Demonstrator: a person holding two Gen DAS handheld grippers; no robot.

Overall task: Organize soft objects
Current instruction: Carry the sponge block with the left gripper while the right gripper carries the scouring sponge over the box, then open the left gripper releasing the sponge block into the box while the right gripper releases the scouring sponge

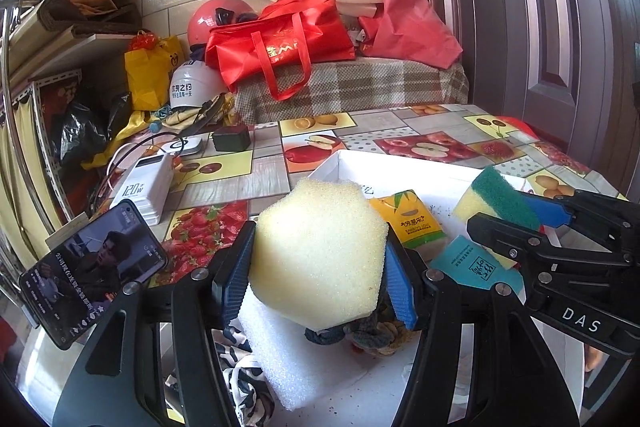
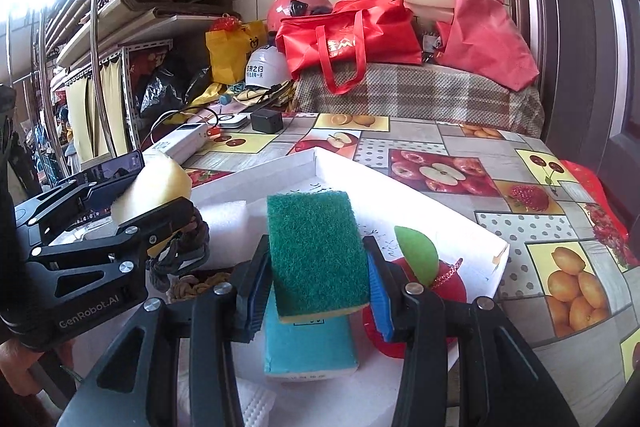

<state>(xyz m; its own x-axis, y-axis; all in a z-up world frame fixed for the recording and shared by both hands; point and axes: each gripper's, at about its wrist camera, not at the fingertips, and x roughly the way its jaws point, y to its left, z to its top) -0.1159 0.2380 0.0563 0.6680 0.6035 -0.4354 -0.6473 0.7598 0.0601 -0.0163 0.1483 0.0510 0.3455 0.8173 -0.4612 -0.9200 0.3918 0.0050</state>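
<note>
Left claw point(image 1: 318, 263) "GenRobot.AI" grips yellow sponge point(image 1: 320, 255); right claw point(image 2: 318, 291) "DAS" grips green scourer point(image 2: 316, 251).

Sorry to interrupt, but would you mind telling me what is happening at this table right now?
A person is sorting soft items with a handheld gripper in each hand, over a white box on the fruit-print table. The left gripper is shut on a yellow hexagonal sponge, and the right gripper is shut on a green-topped scouring sponge. Both are held above the box, which already holds a white foam block, a teal tissue pack and a yellow tissue pack.
</note>
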